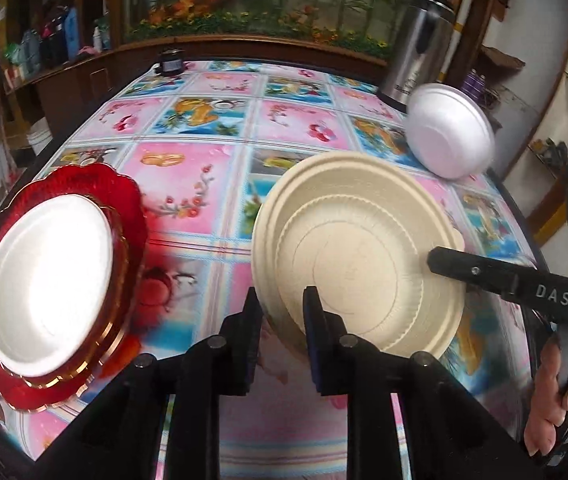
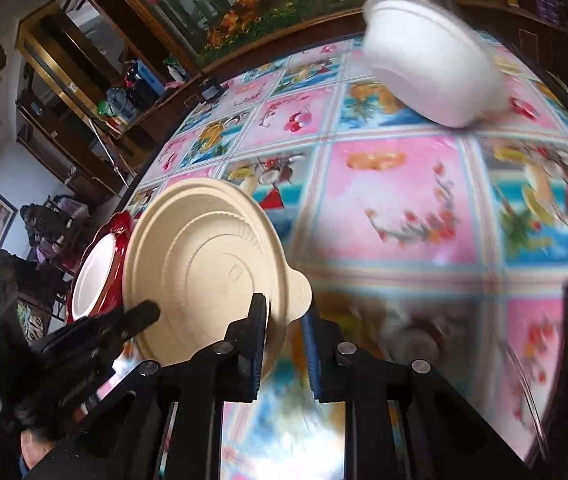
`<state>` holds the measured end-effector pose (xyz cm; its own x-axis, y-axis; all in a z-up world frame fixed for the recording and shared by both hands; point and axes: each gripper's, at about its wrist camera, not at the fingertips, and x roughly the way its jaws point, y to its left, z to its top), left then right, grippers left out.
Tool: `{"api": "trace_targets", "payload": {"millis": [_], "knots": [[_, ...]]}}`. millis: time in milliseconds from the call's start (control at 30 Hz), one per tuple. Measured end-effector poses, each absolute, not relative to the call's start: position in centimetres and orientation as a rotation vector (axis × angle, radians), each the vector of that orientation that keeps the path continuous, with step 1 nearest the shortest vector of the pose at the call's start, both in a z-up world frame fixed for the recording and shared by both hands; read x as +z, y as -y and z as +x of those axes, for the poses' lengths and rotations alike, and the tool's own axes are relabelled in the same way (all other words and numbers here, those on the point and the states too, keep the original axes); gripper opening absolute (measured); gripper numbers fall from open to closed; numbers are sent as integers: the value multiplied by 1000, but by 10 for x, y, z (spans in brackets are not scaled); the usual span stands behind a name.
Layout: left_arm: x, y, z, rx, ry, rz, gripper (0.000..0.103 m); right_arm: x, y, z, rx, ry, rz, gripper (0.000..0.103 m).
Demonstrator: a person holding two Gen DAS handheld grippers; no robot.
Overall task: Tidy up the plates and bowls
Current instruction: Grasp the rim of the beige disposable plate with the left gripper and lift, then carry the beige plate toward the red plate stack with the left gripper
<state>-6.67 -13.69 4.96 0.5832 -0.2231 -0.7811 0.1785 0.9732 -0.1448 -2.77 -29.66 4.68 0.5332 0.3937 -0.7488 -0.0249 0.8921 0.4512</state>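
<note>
Plates and bowls are partly sorted. One white plate [image 1: 48, 280] already sits on the red plate [image 1: 124, 216] at nine o'clock. Both tongs, left gripper [image 1: 282, 320] and right gripper [image 2: 285, 326], have their jaws around the beige plate's [image 1: 355, 264] rim, nearly together; a firm pinch cannot be told. At two o'clock, the white bowl [image 1: 449, 136] still waits, tipped over.

Patterned tablecloth table [image 1: 220, 168] — red plate [image 1: 124, 216], steel flask [image 1: 415, 56].
</note>
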Motion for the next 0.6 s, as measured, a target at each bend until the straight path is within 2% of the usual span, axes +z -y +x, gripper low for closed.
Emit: {"api": "trace_targets", "payload": {"millis": [167,233,300,533,600], "knots": [[45,132,-61,-201,-927,-57,24,46,287,-16,305,-971,417,20],[43,132,-60,-185,-925,-53,33,43,289,-17,310,-961,404,20],[41,133,-60,-172,-919,-44,36,41,291,-18,314,-960,394,22],[40,140,-61,-160,-902,-6,36,38,293,-19,340,-987,425,23],[40,144,-62,-164,-897,13,31,38,294,-21,339,-986,426,23]]}}
